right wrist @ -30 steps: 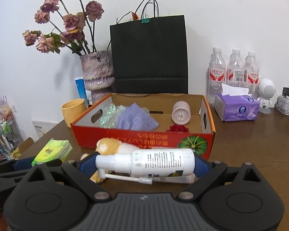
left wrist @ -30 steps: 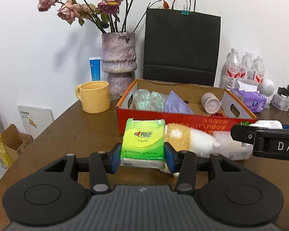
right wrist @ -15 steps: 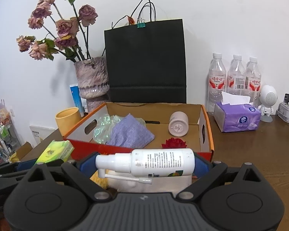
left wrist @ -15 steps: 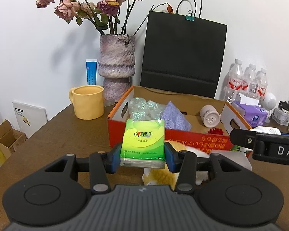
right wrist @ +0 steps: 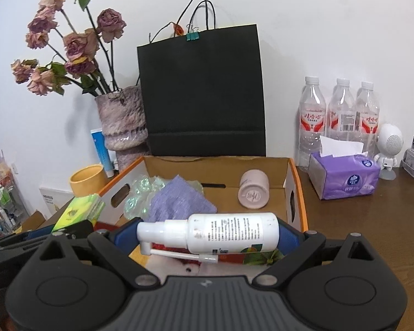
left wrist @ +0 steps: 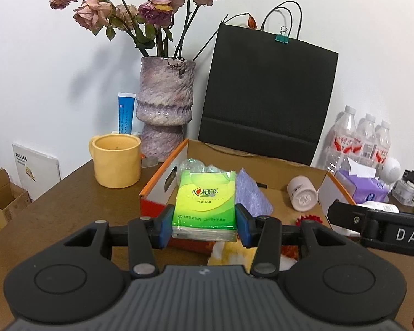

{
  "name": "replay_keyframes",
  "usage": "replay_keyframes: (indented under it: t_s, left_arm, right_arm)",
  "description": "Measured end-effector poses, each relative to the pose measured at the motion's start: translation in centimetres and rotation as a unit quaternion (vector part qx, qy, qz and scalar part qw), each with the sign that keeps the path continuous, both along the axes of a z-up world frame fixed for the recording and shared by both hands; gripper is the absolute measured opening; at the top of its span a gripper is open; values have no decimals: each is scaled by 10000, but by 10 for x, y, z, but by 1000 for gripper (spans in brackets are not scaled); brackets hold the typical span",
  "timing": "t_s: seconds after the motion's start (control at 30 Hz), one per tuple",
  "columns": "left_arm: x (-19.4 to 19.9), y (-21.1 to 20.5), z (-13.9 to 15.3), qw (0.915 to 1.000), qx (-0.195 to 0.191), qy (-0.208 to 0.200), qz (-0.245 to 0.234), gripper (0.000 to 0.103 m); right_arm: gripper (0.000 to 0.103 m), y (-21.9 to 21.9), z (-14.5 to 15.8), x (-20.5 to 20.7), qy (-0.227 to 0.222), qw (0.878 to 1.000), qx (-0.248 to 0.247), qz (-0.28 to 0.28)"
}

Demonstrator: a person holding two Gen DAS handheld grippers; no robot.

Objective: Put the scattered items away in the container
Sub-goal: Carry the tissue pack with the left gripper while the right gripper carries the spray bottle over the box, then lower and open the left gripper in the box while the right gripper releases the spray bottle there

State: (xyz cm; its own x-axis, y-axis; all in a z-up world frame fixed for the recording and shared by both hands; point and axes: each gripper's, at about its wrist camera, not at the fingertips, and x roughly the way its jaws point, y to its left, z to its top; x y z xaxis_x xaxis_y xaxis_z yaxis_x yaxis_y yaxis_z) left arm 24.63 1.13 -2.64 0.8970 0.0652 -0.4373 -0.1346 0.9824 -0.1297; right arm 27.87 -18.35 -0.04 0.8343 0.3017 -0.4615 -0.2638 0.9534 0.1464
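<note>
The left gripper (left wrist: 204, 227) clamps a green tissue pack (left wrist: 205, 204) squarely between its blue pads, lifted at the near-left edge of the cardboard box (left wrist: 162, 175). The right gripper (right wrist: 208, 234) pinches a white spray bottle (right wrist: 220, 231) lying crosswise, nozzle to the left, its ends against the pads, held above the box's near wall. Inside lie a purple cloth (right wrist: 179, 202) and a pink cup (right wrist: 254, 193).

Matte black left gripper (left wrist: 204, 224) and right gripper (right wrist: 207, 233), blue fingers (left wrist: 164, 227), round silver screws, ribbed grey housing, white "DAS" lettering on one side.
</note>
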Motion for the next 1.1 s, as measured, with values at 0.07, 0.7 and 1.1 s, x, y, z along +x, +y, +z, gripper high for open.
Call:
replay_keyframes:
  t_s: [0.07, 0.7, 1.1]
  left_arm:
    - [6, 1, 1, 10000, -33, -20, -8, 47]
    - [81, 3, 0, 9999, 3, -48, -138, 47]
    - [106, 4, -9, 9998, 112, 96, -137, 47]
  right_arm:
    - [97, 0, 0, 9, 26, 10000, 52, -6]
    - [97, 12, -18, 92, 196, 9995, -118, -233]
    - [97, 18, -32, 119, 350, 9985, -345, -256]
